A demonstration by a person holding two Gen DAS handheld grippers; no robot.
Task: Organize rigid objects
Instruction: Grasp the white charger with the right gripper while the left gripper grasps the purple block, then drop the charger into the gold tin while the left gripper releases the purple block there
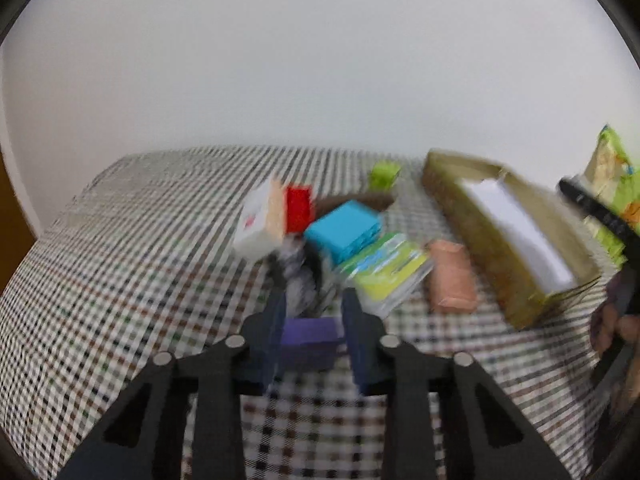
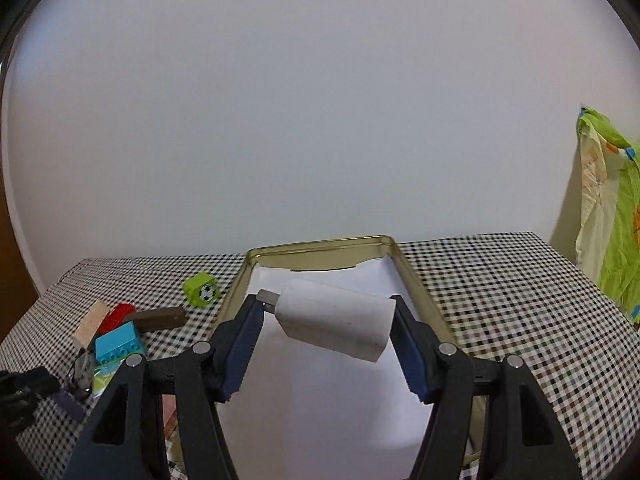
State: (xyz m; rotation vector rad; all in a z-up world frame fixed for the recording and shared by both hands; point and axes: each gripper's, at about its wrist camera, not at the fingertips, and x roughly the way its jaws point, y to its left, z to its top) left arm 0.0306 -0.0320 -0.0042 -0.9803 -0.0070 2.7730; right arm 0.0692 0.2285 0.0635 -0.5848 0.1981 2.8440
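Note:
In the blurred left wrist view my left gripper (image 1: 313, 318) is shut on a purple block (image 1: 308, 340), low over the checked tablecloth (image 1: 120, 260). Just beyond lie a blue brick (image 1: 344, 230), a red brick (image 1: 298, 208), a white-and-tan box (image 1: 260, 220), a green-yellow packet (image 1: 386, 272) and a pink packet (image 1: 452, 278). In the right wrist view my right gripper (image 2: 325, 308) is shut on a white plug-like adapter (image 2: 336, 322) with a metal tip, held above the white paper lining of a gold tin tray (image 2: 420, 292).
A green cube (image 2: 201, 294) and a brown bar (image 2: 160, 318) lie left of the tray. The tray also shows at the right of the left wrist view (image 1: 452, 200). A green-and-cream bag (image 2: 612, 216) stands at the table's right. A white wall is behind.

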